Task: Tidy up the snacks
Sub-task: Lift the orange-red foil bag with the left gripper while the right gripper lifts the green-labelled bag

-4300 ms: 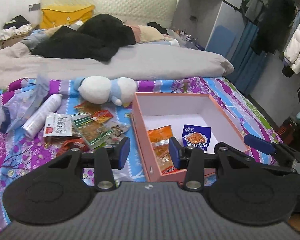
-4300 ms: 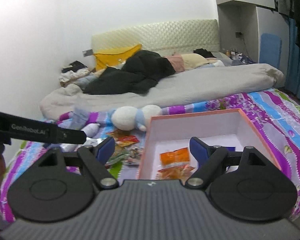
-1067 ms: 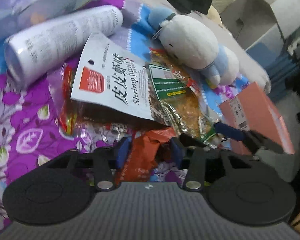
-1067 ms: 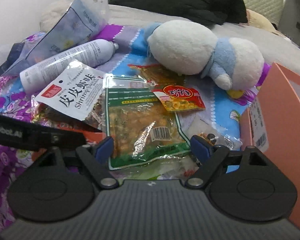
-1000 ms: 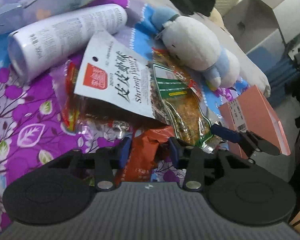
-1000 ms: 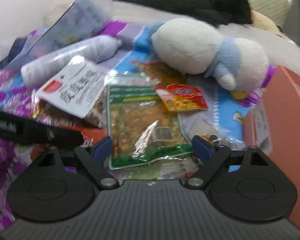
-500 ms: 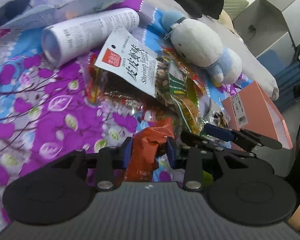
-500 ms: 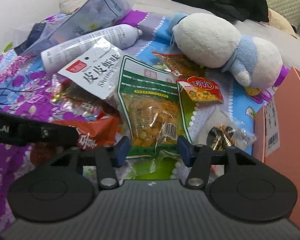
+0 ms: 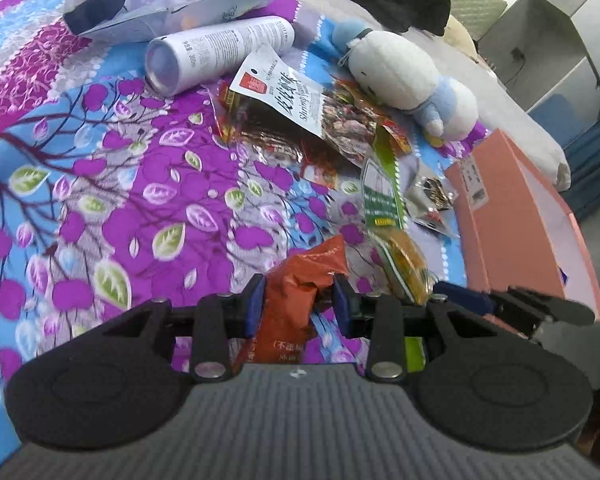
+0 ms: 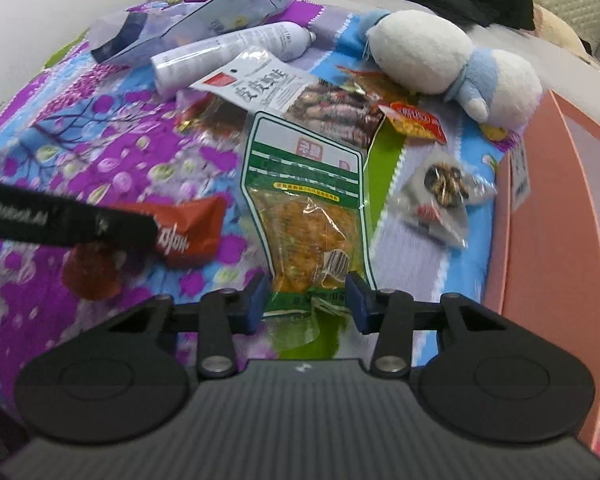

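My left gripper (image 9: 299, 300) clamps the orange-red snack packet (image 9: 300, 284), lifted off the floral bedspread (image 9: 112, 184), left of the pink box (image 9: 516, 224). My right gripper (image 10: 308, 300) is closing on the green-bordered snack pouch (image 10: 306, 196), beside that box.

The purple and blue leaf-printed bedspread (image 9: 100, 184) is matt woven cloth. The crumpled orange-red snack packet (image 9: 300, 280) and the green-edged clear snack bag (image 10: 312, 208) are glossy plastic film with bright reflections. The white cylindrical spray can (image 9: 220, 50) looks smooth and slightly shiny. The white and pale blue plush toy (image 10: 440, 56) is soft fuzzy fabric. The salmon-pink box (image 9: 516, 216) seems matt cardboard.
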`<state>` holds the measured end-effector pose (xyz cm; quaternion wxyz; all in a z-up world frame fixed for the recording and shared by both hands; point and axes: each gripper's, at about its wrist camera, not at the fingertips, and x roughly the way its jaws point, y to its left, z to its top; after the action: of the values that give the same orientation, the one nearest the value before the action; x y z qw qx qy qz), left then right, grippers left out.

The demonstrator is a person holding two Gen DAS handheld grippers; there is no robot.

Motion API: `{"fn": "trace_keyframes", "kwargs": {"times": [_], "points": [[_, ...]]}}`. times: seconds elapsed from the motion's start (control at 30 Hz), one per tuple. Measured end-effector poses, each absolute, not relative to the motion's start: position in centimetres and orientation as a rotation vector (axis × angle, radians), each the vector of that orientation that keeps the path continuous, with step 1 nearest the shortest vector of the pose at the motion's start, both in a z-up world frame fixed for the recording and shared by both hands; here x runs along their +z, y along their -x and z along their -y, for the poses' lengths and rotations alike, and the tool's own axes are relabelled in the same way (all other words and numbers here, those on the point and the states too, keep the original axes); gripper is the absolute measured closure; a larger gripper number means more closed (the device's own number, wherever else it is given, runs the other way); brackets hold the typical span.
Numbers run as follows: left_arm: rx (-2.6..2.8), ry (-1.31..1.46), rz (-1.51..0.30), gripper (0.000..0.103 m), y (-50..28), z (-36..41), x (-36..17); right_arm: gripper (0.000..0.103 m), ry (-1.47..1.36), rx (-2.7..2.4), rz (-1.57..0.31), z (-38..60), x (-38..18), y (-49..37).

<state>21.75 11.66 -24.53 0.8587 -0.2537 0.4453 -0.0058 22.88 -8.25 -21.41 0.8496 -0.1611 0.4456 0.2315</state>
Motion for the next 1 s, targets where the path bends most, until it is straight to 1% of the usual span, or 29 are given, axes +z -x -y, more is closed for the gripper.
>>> {"fn": "trace_keyframes", "kwargs": {"times": [0.3, 0.53, 0.6, 0.63, 0.67, 0.73, 0.8, 0.83, 1.0], "points": [[0.038, 0.5, -0.948, 0.062, -17.0, -10.4, -23.8, 0.058, 0.33, 0.45, -0.963, 10.2, -20.7, -16.8], [0.038, 0.47, -0.982, 0.062, -15.2, -8.7, -24.3, 0.057, 0.28, 0.462, -1.002, 11.2, -21.0, -13.8], [0.022, 0.456, -0.985, 0.06, -14.9, -8.4, -24.2, 0.054, 0.269, 0.466, -1.009, 11.3, -21.2, -13.5], [0.018, 0.447, -0.99, 0.058, -14.9, -8.2, -24.2, 0.051, 0.261, 0.467, -1.014, 11.4, -21.3, -13.4], [0.009, 0.441, -0.994, 0.055, -14.8, -8.2, -24.2, 0.04, 0.249, 0.477, -1.025, 11.6, -21.4, -13.5], [-0.009, 0.445, -1.001, 0.045, -14.7, -8.1, -24.1, 0.026, 0.216, 0.491, -1.04, 12.0, -21.4, -13.5], [-0.028, 0.461, -1.002, 0.04, -14.6, -8.3, -24.0, 0.025, 0.18, 0.492, -1.039, 12.5, -21.2, -13.4], [-0.028, 0.463, -1.003, 0.039, -14.5, -8.4, -24.0, 0.022, 0.164, 0.492, -1.039, 12.8, -21.2, -13.4], [-0.054, 0.428, -1.009, 0.039, -14.3, -8.4, -24.0, 0.022, 0.1, 0.473, -0.998, 14.0, -20.9, -13.5]]}}
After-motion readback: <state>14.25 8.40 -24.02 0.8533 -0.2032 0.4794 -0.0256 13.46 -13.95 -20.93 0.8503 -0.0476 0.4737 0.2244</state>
